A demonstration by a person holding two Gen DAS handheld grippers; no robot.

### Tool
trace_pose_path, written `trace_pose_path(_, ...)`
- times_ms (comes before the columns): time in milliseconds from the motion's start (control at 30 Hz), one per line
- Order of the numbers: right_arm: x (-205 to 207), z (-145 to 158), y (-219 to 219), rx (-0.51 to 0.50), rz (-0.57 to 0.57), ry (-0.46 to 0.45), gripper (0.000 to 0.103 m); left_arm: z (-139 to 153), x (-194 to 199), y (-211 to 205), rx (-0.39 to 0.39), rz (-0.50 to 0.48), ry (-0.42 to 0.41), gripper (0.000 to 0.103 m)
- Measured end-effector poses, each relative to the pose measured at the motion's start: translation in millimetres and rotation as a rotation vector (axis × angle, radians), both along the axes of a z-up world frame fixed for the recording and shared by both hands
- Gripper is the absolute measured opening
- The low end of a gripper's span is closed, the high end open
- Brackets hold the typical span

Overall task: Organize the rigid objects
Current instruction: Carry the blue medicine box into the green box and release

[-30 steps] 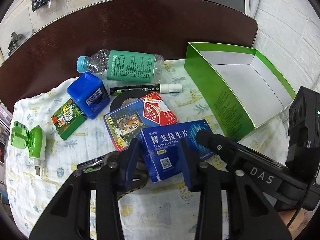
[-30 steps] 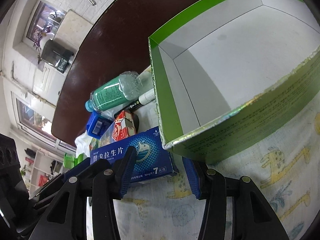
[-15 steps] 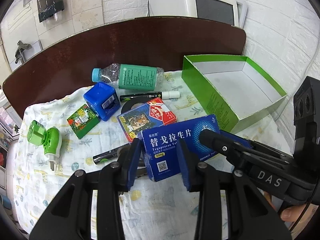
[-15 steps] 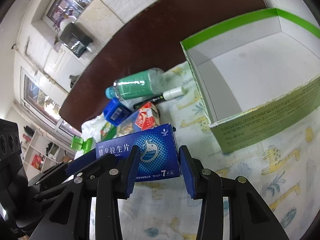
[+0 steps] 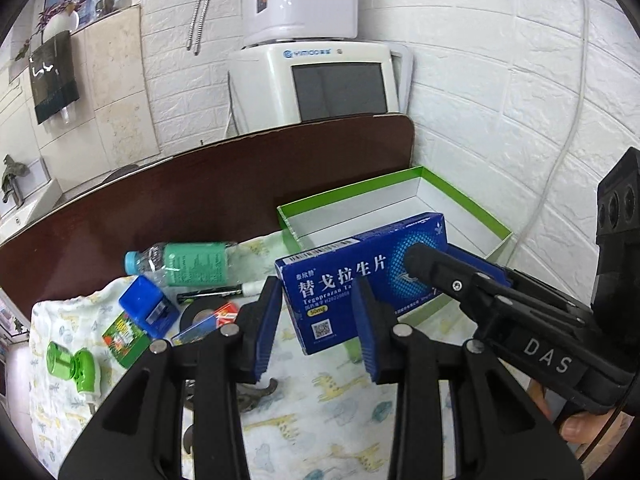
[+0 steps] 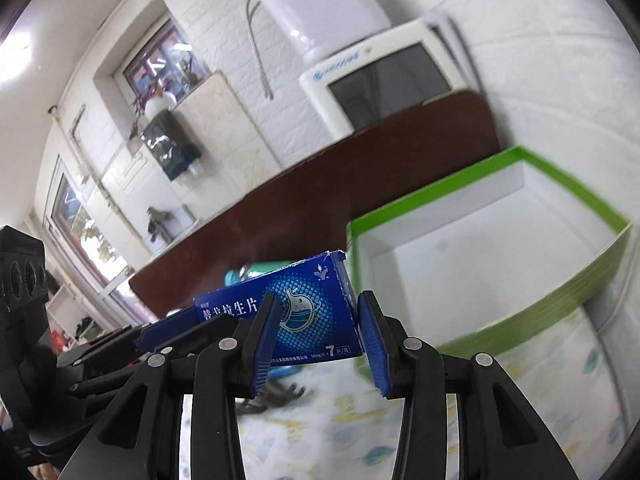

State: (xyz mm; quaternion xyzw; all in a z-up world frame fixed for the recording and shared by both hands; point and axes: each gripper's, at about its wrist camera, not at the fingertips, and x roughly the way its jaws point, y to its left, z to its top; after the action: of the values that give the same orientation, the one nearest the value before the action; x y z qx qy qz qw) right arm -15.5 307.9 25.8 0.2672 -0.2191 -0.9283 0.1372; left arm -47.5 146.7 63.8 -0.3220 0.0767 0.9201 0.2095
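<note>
Far to the left of my left tool (image 5: 316,324), the green plug-in device (image 5: 76,364), the small green carton (image 5: 124,334) and the blue cube (image 5: 148,308) lie on the patterned cloth (image 5: 320,408) over the table (image 5: 208,188). The bottle (image 5: 188,268) rests further ahead on that side.

My left tool is clamped on the near left end of the blue medicine box (image 5: 360,280), pads pressing its two faces. The box hangs clear of the cloth, tilted, with its long side running off to the right.

There my right tool (image 6: 318,330) pinches the other end of the same box, its jaws having closed a little further around it. Beyond and to the right of both tools sits the open green tray (image 5: 424,174), nothing visible inside it.

I judge this to be the carry toward that tray. The risks: with two tools on one light carton, any mismatch between my hands could twist or crush it. A loosening on either end would let it swing down. Coming in too low, its far corner could catch the tray's near wall and shove the tray along the cloth.
</note>
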Motion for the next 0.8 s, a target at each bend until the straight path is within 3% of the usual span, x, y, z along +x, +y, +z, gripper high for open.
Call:
trace_pose_path(200,-9,1,36,0.018,-0.074,0.004,0.043,-11,-16,45,-0.029,-0.055,-0.040,0.036)
trace_pose_path(367,-21,-15,58,0.005,-0.104,-0.034,0.043,-27,-27,63,-0.055,-0.073,-0.089,0.036)
trace_pose_path(800,-39,-49,65,-0.023,-0.090,-0.130,0.043,-53,-37,71,-0.100,-0.049,-0.168,0.036)
